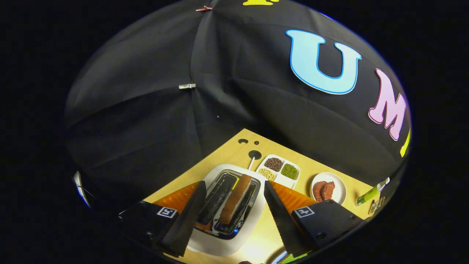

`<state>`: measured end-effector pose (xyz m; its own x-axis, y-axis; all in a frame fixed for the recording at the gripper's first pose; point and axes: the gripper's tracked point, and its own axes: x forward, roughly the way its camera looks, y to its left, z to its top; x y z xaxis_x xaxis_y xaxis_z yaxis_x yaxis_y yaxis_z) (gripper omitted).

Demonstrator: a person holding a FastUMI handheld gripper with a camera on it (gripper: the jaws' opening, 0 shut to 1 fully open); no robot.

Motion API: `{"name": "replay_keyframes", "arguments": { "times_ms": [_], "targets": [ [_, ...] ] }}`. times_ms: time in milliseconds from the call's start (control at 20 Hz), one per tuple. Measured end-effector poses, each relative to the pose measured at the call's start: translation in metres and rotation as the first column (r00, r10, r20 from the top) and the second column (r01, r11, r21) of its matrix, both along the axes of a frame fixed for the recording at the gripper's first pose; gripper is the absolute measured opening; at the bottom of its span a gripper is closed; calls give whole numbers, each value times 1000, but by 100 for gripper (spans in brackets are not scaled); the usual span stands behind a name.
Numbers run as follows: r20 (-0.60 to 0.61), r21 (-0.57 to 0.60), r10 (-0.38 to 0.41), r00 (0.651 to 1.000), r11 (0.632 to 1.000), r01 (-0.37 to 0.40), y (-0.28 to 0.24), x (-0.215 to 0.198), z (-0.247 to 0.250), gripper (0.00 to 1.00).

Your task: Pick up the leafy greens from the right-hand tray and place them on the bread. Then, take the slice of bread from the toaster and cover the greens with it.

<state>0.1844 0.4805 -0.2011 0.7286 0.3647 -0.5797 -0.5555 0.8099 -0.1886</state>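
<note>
Now hovering over toaster (229,205) on desk (256,238); tool (230,220) spread wide, holding nothing, straddling bread slice (235,200) still standing in the right slot. Greens placement not checkable from this angle. Judging second step: gripping slice, then covering, both remaining.

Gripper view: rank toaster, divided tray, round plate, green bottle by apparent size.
1. Toaster, between the open tool's fingers, nearest the camera, so its lead is partly perspective.
2. Divided tray.
3. Round plate, close to the tray; that order is unsure.
4. Green bottle.
</note>
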Motion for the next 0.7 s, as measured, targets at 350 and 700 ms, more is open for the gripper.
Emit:
{"name": "replay_keyframes", "arguments": {
  "times_ms": [350,700],
  "targets": [
    [-89,17,-127,988,992,129,-3,5,-33,84],
    [-91,15,-150,985,988,152,-8,4,-33,26]
  ]
}}
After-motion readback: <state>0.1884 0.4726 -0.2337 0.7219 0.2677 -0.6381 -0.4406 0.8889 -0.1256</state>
